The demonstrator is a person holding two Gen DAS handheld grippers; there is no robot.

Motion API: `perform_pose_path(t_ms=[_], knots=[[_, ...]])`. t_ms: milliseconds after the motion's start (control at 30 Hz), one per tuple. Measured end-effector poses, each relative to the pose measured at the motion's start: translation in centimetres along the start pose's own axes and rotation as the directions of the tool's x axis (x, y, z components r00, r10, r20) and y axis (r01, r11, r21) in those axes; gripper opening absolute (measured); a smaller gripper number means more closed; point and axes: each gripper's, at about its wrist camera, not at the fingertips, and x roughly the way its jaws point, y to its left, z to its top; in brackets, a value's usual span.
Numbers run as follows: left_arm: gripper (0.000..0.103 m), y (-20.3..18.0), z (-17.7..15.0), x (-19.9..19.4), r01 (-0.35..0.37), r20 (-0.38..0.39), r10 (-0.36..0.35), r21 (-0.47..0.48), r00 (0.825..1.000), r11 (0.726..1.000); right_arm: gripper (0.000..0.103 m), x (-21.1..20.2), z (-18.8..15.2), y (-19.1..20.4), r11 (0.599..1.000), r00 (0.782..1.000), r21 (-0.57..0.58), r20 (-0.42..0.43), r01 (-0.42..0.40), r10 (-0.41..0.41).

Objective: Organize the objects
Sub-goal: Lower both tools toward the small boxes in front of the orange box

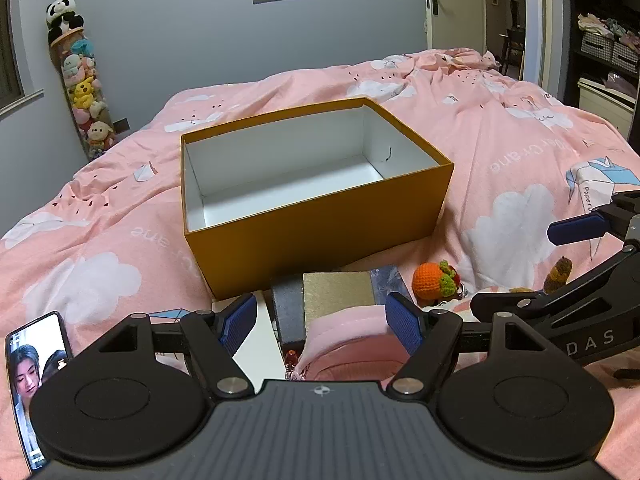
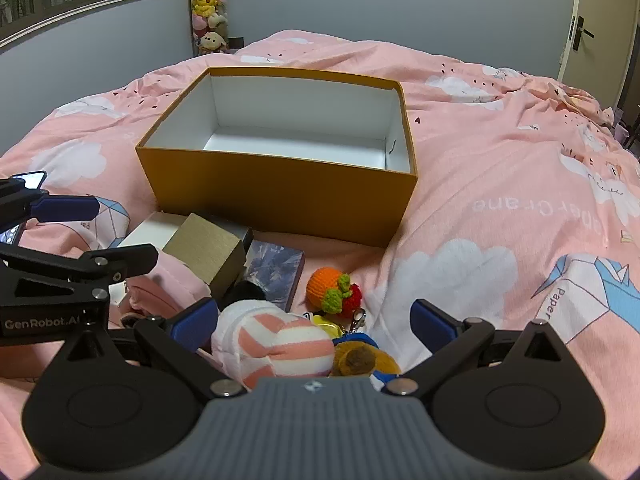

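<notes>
An empty orange box (image 1: 320,224) with a white inside sits open on the pink bed; it also shows in the right wrist view (image 2: 280,200). In front of it lie a gold box (image 1: 338,290), a dark box (image 1: 289,312), a white box (image 1: 256,344), a pink pouch (image 1: 348,344) and a crocheted orange (image 1: 434,280). My left gripper (image 1: 322,322) is open, its jaws either side of the pink pouch. My right gripper (image 2: 316,320) is open above a pink-striped plush (image 2: 280,346) and a keychain toy (image 2: 360,354). The gold box (image 2: 208,252), a blue patterned box (image 2: 276,272) and the crocheted orange (image 2: 332,286) lie ahead.
A phone (image 1: 28,376) with a lit screen lies on the bed at the left. The pink duvet (image 2: 500,160) covers the bed. A tube of plush toys (image 1: 84,92) stands against the far wall. A door and shelves are at the right.
</notes>
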Motion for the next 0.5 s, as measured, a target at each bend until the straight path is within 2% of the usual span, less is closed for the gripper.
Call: perform_pose_path(t_ms=[500], knots=[[0.085, -0.05, -0.05, 0.11, 0.002, -0.005, -0.002, 0.003, 1.0, 1.0, 0.102, 0.04, 0.13, -0.05, 1.0, 1.0, 0.002, -0.01, 0.0, 0.0]])
